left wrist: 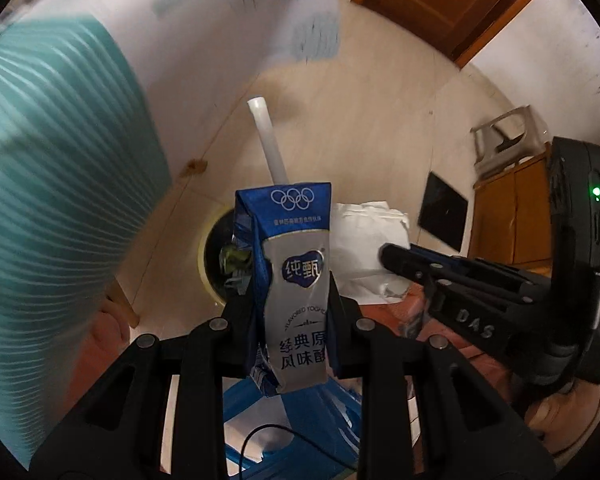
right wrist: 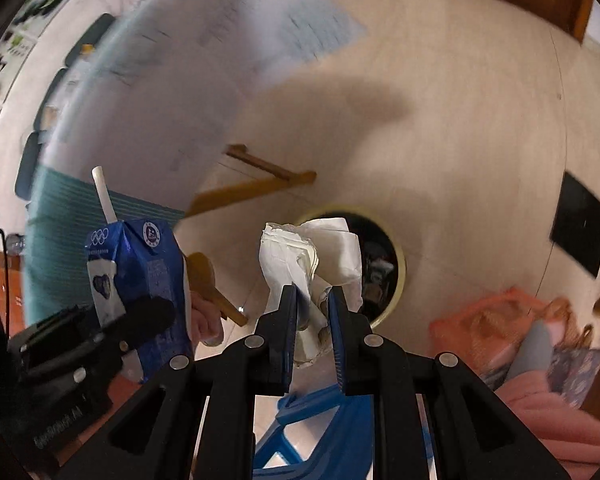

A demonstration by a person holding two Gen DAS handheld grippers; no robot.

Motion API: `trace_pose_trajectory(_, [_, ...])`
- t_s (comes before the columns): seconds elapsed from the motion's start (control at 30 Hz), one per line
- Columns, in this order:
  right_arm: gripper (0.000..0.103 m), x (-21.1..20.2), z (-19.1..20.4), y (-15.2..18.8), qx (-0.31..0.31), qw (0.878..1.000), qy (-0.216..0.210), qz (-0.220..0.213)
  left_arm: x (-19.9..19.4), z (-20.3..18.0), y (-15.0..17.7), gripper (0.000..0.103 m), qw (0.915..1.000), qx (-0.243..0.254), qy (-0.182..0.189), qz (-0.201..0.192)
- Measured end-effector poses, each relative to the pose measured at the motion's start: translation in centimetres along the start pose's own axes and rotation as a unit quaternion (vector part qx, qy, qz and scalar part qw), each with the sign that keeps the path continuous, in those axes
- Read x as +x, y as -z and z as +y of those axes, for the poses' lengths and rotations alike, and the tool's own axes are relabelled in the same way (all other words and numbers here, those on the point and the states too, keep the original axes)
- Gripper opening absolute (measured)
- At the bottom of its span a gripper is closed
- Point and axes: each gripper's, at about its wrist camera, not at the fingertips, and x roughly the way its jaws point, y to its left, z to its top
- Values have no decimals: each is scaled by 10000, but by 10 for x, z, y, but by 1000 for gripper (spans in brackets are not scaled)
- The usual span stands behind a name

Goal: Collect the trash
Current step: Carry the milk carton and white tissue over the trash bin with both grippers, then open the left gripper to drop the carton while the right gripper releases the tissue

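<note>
My left gripper is shut on a blue and silver yoghurt carton with a white straw, held upright above the floor. The carton also shows in the right wrist view, at the left. My right gripper is shut on a crumpled white paper wad, which also shows in the left wrist view. A round yellow-rimmed trash bin with trash inside stands on the floor just beyond both grippers; it also shows in the left wrist view, behind the carton.
A table with a white sheet and teal cloth rises at the left, with wooden legs. A blue plastic stool is below the grippers. Pink bags lie at the right. A black panel and wooden cabinet stand beyond.
</note>
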Motion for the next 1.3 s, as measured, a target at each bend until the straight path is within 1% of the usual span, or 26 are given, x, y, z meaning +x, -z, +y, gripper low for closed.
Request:
trace_pose_trajectory(0.1, [16, 31, -14, 2, 219, 9995, -16, 236, 32, -3, -1, 23, 9999, 18, -13, 169])
trace_pose_trajectory(0.2, [16, 60, -25, -1, 383, 9985, 48, 392, 56, -4, -2, 23, 9997, 28, 6, 239])
trace_pose_trajectory(0.3, [16, 81, -37, -6, 580, 9971, 91, 474, 81, -1, -7, 23, 9996, 52, -115, 259])
trace_pose_trajectory(0.33, [16, 83, -43, -8, 647, 9967, 75, 487, 85, 5, -9, 23, 9995, 59, -144, 283])
trace_pose_trajectory(0.47, [16, 92, -52, -16, 726, 9960, 105, 518, 116, 9, -18, 23, 9988, 120, -246, 417])
trace_pose_trajectory(0.57, [16, 97, -57, -20, 775, 9954, 104, 560, 139, 11, -25, 23, 9973, 188, -444, 557])
trace_pose_trajectory(0.8, [16, 116, -65, -24, 818, 9944, 72, 668, 178, 27, -32, 24, 9943, 128, -657, 824])
trace_pose_trajectory(0.87, [16, 118, -65, -25, 823, 9943, 61, 673, 183, 28, -34, 25, 9939, 93, -720, 828])
trace_pose_trajectory(0.93, [16, 121, -65, -26, 837, 9942, 59, 679, 188, 32, -37, 27, 9941, 63, -666, 859])
trace_pose_trajectory(0.97, [16, 122, -66, -26, 836, 9942, 57, 680, 185, 35, -39, 33, 9940, 68, -661, 867])
trace_pose_trajectory(1.0, [16, 124, -66, -27, 832, 9942, 59, 686, 183, 35, -39, 42, 9942, 78, -643, 855])
trace_pose_trajectory(1.07, [16, 127, -66, -26, 814, 9942, 75, 692, 182, 33, -40, 51, 9948, 102, -627, 797])
trace_pose_trajectory(1.3, [16, 134, -64, -27, 796, 9942, 96, 721, 170, 32, -37, 51, 9952, 0, -693, 693])
